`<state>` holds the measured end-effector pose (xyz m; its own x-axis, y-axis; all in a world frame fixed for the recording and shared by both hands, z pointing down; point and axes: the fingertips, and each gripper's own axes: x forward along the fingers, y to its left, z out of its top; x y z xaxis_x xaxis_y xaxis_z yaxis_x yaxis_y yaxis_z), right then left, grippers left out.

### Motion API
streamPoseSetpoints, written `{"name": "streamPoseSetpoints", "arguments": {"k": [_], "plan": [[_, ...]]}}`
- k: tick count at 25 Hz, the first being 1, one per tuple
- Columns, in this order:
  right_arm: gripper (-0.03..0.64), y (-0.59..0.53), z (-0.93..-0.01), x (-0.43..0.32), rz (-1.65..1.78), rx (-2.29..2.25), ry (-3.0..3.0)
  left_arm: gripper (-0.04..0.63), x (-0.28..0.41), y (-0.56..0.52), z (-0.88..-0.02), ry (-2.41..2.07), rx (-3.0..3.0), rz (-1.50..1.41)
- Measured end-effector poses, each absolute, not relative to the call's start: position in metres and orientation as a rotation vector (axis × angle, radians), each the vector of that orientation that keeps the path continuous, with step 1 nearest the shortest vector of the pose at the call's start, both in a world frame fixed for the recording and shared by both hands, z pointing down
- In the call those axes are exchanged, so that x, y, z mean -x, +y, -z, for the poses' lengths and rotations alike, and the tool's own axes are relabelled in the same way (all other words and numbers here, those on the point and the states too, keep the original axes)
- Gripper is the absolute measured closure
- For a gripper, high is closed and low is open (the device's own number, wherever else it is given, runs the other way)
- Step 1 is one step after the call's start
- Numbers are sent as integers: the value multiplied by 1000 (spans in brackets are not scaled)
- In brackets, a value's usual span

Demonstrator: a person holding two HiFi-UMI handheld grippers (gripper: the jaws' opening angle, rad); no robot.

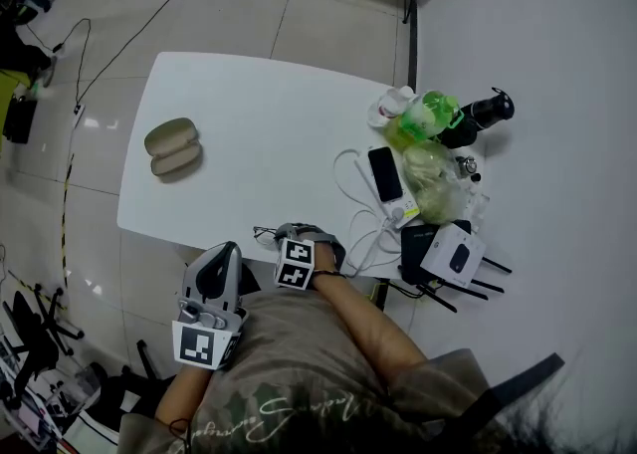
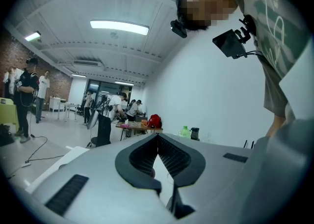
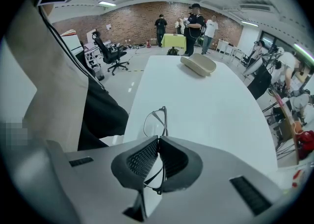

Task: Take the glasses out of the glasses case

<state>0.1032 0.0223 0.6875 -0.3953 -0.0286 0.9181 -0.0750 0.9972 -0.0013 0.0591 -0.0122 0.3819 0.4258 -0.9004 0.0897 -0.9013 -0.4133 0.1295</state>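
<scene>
The glasses case (image 1: pixel 174 147) lies open and empty on the left part of the white table (image 1: pixel 269 133); in the right gripper view the glasses case (image 3: pixel 198 64) sits far off on the tabletop. My right gripper (image 1: pixel 286 235) is at the table's near edge, shut on the thin dark-framed glasses (image 1: pixel 265 233). From the right gripper's own camera, the glasses (image 3: pixel 156 122) stick out beyond the closed right gripper (image 3: pixel 158 140), a lens above the table. My left gripper (image 1: pixel 227 249) hangs below the near table edge; the left gripper (image 2: pixel 157 137) is shut, with nothing held, and faces across the room.
At the table's right end are a phone (image 1: pixel 385 173), a green bottle (image 1: pixel 429 113), a black bottle (image 1: pixel 487 112), a plastic bag (image 1: pixel 435 180), white cables (image 1: pixel 366 233) and a white box (image 1: pixel 454 255). An office chair (image 3: pixel 109 51) and people (image 3: pixel 196 22) stand beyond the far end.
</scene>
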Motion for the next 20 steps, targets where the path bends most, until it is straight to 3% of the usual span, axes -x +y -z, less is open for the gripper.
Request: {"name": "streamPoseSetpoints", "arguments": {"k": [20], "plan": [[592, 31, -706, -183, -100, -114, -1954, 586, -99, -19, -390, -1557, -2506, -29]]}}
